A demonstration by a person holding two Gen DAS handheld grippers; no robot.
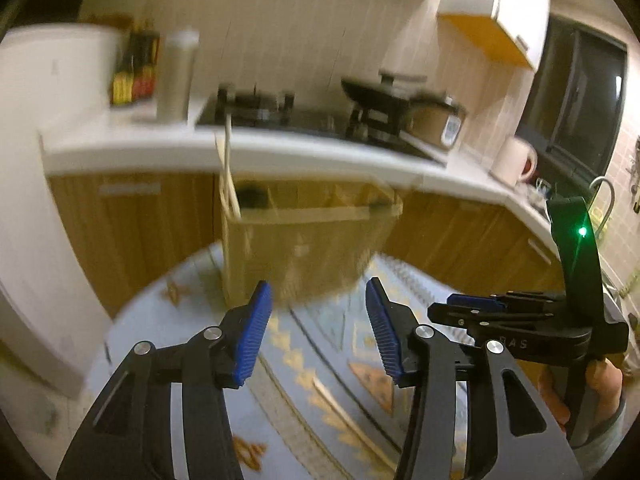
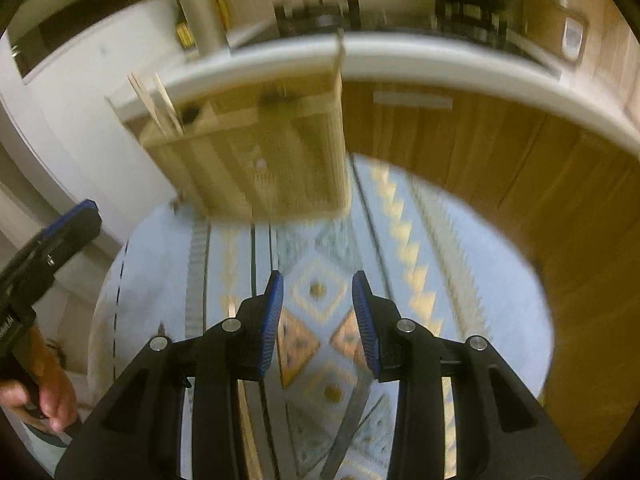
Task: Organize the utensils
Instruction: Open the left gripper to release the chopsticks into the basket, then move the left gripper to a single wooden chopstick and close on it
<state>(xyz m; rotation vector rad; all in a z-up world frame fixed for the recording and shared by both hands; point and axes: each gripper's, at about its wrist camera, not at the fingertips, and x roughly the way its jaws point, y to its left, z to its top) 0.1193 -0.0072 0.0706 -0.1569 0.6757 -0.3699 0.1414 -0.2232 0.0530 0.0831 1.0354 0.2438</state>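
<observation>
A wooden utensil holder (image 1: pixel 304 240) with compartments stands at the far edge of a round table with a blue patterned cloth (image 1: pixel 192 320). Pale chopsticks (image 1: pixel 229 176) stick up from its left compartment. It also shows in the right wrist view (image 2: pixel 264 160), with the chopsticks (image 2: pixel 156 100). My left gripper (image 1: pixel 318 328) is open and empty, in front of the holder. My right gripper (image 2: pixel 318 320) is open and empty above the cloth (image 2: pixel 480 280). A metal utensil handle (image 2: pixel 348 420) and a wooden stick (image 2: pixel 248 432) lie on the cloth under the right gripper. The frames are blurred.
Behind the table is a kitchen counter (image 1: pixel 320 152) with a gas stove (image 1: pixel 280 112), a wok (image 1: pixel 376 96), a steel cylinder (image 1: pixel 178 76) and a white mug (image 1: pixel 514 160). Wooden cabinets (image 2: pixel 520 160) run below it. A white fridge (image 1: pixel 36 200) stands on the left.
</observation>
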